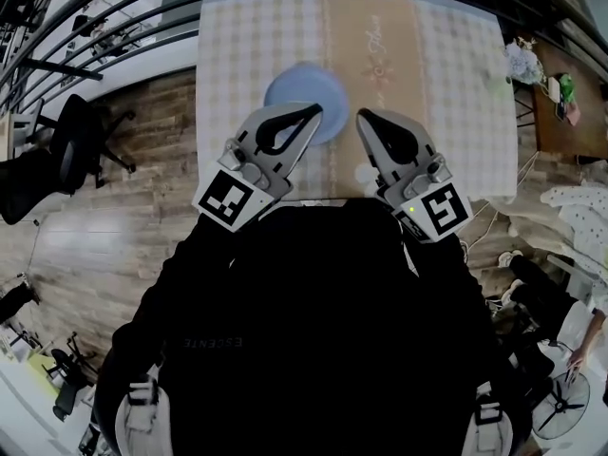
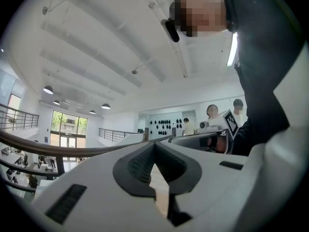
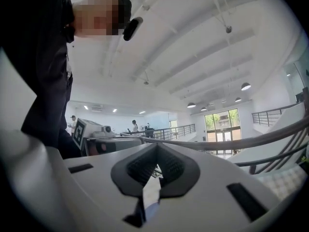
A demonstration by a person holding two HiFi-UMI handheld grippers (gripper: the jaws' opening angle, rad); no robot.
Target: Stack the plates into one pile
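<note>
Blue plate pile sits central on the worktop, apparently one stack; no stray plate visible. Left hand-held gripper and right hand-held gripper hover above it, jaws closed together, empty. Judgement: stacking likely finished; keep both clear and avoid nudging the pile.
</note>
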